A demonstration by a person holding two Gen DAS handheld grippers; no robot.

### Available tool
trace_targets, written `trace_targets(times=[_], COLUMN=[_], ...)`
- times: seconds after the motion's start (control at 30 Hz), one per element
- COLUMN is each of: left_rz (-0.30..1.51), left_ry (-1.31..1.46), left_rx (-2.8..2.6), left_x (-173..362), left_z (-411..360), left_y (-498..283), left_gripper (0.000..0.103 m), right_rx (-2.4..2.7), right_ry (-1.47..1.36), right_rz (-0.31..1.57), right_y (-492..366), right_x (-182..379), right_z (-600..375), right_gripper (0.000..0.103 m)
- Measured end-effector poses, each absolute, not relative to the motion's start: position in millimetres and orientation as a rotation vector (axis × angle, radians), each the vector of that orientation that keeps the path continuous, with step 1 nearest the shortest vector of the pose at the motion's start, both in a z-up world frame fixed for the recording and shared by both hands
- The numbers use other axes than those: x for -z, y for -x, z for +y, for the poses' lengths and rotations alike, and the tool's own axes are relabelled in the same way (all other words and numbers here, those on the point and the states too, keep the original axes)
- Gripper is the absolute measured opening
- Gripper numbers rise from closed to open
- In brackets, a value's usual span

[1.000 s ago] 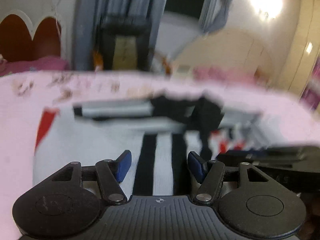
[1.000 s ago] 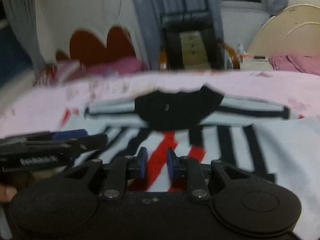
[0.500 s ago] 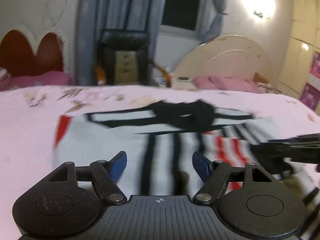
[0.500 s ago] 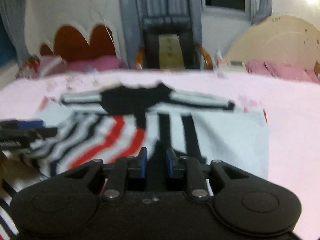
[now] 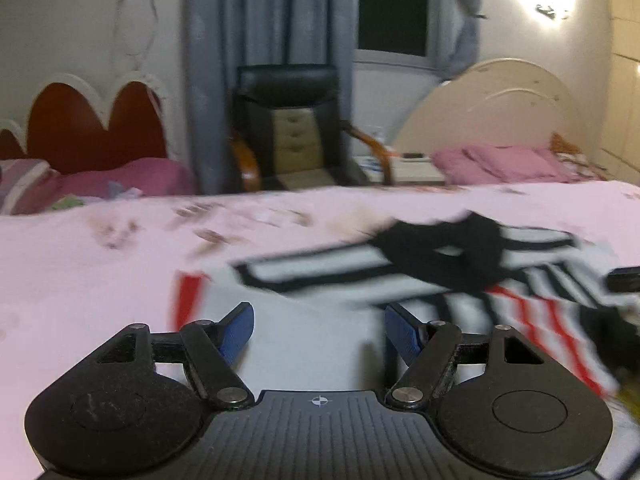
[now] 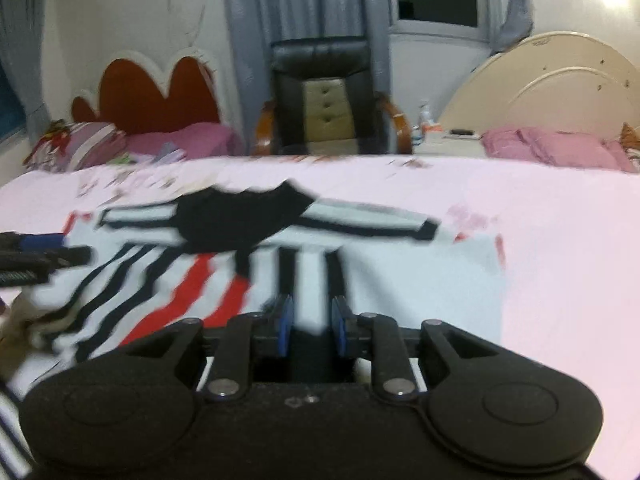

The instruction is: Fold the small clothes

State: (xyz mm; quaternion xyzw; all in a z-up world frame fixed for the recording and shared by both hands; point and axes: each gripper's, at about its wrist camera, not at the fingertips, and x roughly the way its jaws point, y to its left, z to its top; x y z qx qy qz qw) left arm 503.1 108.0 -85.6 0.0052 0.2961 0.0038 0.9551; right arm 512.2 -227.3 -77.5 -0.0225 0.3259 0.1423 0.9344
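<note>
The left gripper (image 5: 319, 330) has a matte black body with two round housings, a ribbed centre plate marked with a small white crosshair, silver pivot screws, black linkage arms and blue finger pads (image 5: 237, 329). The right gripper (image 6: 308, 325) shares the black housings, silver screws and blue pads (image 6: 285, 325), its centre plate plain

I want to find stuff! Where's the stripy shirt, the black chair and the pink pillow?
striped shirt (image 6: 400, 272): right wrist view, on its white body.
black armchair (image 6: 320, 92): right wrist view, on its backrest.
pink pillow (image 5: 504, 162): left wrist view, on its top surface.
</note>
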Motion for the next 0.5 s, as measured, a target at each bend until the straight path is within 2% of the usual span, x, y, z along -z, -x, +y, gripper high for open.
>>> trace_targets(times=[0.17,0.2,0.27,0.4,0.5], left_rz=[0.724,0.709,0.717,0.628,0.687], left_ry=[0.051,0.070,0.033,0.047,-0.008], left_rx=[-0.018,-0.011,-0.015,-0.006,0.016], left_x=[111,114,115,94,106], left_z=[147,150,144,124,101], left_y=[-547,-548,-551,-525,-517], left_gripper=[0.072,0.076,0.077,0.077,0.077], right_rx=[-0.137,-0.103,-0.076,-0.119,-0.144], right_ry=[0.013,0.024,0.022,-0.002,0.006], right_rz=[0.667,0.690,0.753,0.705,0.702], right_y=[-557,-565,-582,-568,-553], right_x=[79,84,99,84,89], right_z=[-259,-264,-276,-284,-284], right_gripper=[0.021,0.021,0.020,0.023,0.027])
